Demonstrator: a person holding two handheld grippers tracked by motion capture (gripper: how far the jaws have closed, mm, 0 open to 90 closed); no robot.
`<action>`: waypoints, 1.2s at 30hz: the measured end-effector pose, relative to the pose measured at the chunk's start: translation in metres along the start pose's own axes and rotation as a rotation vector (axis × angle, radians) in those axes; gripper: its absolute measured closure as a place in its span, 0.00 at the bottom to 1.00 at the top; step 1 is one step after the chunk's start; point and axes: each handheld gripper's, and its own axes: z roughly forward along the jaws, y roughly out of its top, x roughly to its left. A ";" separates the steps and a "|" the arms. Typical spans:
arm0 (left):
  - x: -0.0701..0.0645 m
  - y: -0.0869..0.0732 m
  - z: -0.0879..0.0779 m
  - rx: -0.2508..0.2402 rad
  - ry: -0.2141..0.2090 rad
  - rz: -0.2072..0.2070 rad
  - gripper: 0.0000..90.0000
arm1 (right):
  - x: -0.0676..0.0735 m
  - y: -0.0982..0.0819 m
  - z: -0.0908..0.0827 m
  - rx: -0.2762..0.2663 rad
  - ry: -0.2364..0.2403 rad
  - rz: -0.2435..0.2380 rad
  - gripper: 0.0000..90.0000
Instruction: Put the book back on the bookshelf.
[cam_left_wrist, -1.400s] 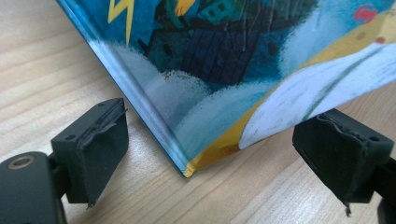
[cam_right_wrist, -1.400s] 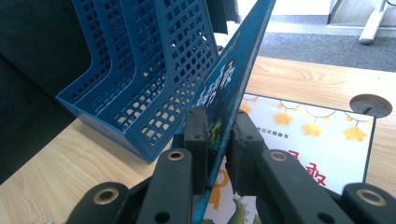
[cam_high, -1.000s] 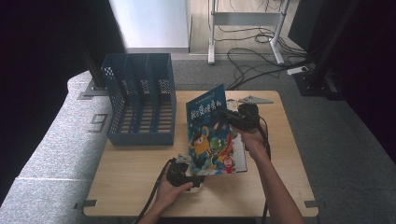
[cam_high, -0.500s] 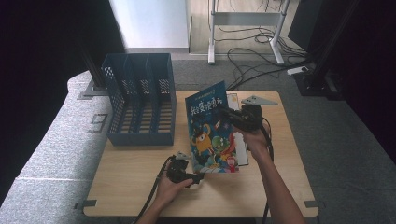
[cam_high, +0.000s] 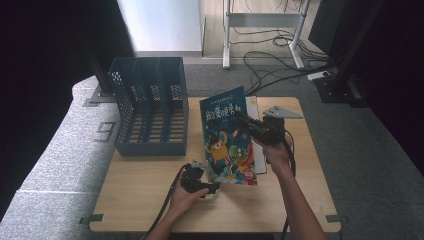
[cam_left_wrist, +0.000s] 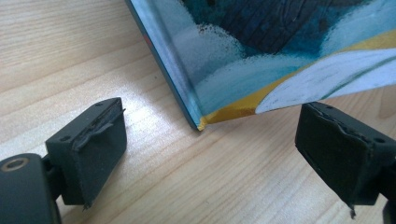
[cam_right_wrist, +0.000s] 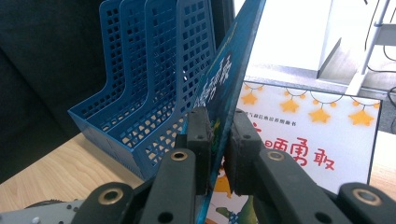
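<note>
Around your work: rack, second book, cables.
You have a blue rack (cam_high: 150, 107) standing at the table's (cam_high: 140, 195) left rear, a white book (cam_right_wrist: 317, 140) lying flat, cables (cam_high: 270, 60) on the floor beyond.

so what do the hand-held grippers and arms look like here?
Both hand-held grippers, left and right, are black. Each has two blocky black jaws with rubbery pads, worn and frayed at the edges, on arms with brass-coloured pivot pins. A black cable trails from the left; the right carries a grey three-cornered plate. Forearms are bare, no sleeves.
</note>
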 end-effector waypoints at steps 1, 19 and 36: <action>0.000 0.000 0.000 -0.001 0.007 0.002 0.10 | -0.001 -0.001 -0.001 -0.003 0.001 0.000 0.90; -0.005 -0.001 0.001 0.003 0.035 0.027 0.10 | 0.001 -0.009 -0.015 -0.038 0.017 -0.024 0.90; -0.007 0.000 0.003 0.007 0.062 0.045 0.10 | 0.006 -0.017 -0.030 -0.069 0.025 -0.042 0.90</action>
